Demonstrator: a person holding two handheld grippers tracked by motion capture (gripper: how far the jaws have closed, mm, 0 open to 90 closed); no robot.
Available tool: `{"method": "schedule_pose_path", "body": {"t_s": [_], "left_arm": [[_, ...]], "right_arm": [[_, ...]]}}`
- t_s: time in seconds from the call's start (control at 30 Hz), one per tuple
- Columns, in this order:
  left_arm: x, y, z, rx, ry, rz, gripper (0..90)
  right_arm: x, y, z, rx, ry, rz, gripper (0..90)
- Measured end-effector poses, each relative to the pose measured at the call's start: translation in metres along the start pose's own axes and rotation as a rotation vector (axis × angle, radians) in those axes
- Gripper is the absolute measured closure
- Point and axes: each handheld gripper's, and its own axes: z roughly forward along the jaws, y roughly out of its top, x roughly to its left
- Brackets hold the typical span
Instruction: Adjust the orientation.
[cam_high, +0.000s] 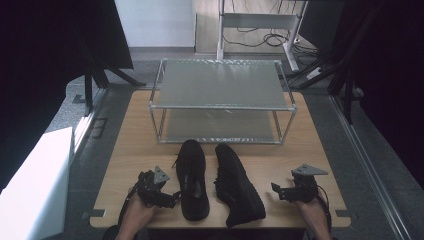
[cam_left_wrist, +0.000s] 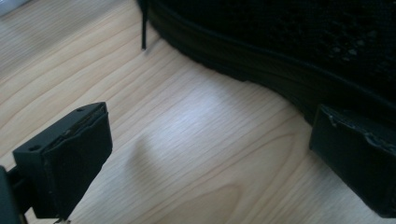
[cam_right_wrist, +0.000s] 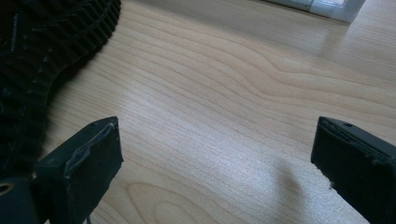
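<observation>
Two black shoes lie on the wooden table (cam_high: 135, 155). The left shoe (cam_high: 193, 178) stands upright with its opening up; the right shoe (cam_high: 237, 186) lies tipped on its side, sole toward the right. My left gripper (cam_high: 169, 200) is open just left of the left shoe, whose side (cam_left_wrist: 289, 51) looms right before its jaws, the right fingertip (cam_left_wrist: 359, 154) nearly against the sole. My right gripper (cam_high: 277, 191) is open to the right of the tipped shoe, whose ribbed sole (cam_right_wrist: 42, 51) shows at the left of the right gripper view. Neither gripper holds anything.
A two-tier metal rack (cam_high: 220, 100) with frosted shelves stands at the back of the table, its foot (cam_right_wrist: 322, 7) visible in the right gripper view. A white box (cam_high: 35, 185) sits on the floor to the left. Bare wood lies in front of the right gripper.
</observation>
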Motion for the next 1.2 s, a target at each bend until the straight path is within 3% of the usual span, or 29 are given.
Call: {"method": "schedule_pose_path", "body": {"t_s": [0.27,0.43,0.67,0.97,1.2], "left_arm": [[0.000,0.001,0.001,-0.006,-0.010,-0.018,0.0],[0.010,-0.001,-0.007,-0.058,0.016,-0.058,0.0],[0.021,-0.007,-0.011,-0.079,0.056,-0.112,0.0],[0.025,-0.008,-0.009,-0.076,0.058,-0.136,0.0],[0.026,-0.009,-0.009,-0.091,0.061,-0.147,0.0]], "right_arm": [[0.000,0.000,0.001,0.006,0.001,0.000,2.5],[0.001,0.001,-0.002,-0.003,0.003,0.007,3.1],[0.011,0.011,-0.007,-0.019,0.017,-0.033,3.3],[0.034,0.045,-0.023,-0.023,0.032,-0.083,1.0],[0.056,0.078,-0.023,-0.004,0.083,-0.128,0.9]]}}
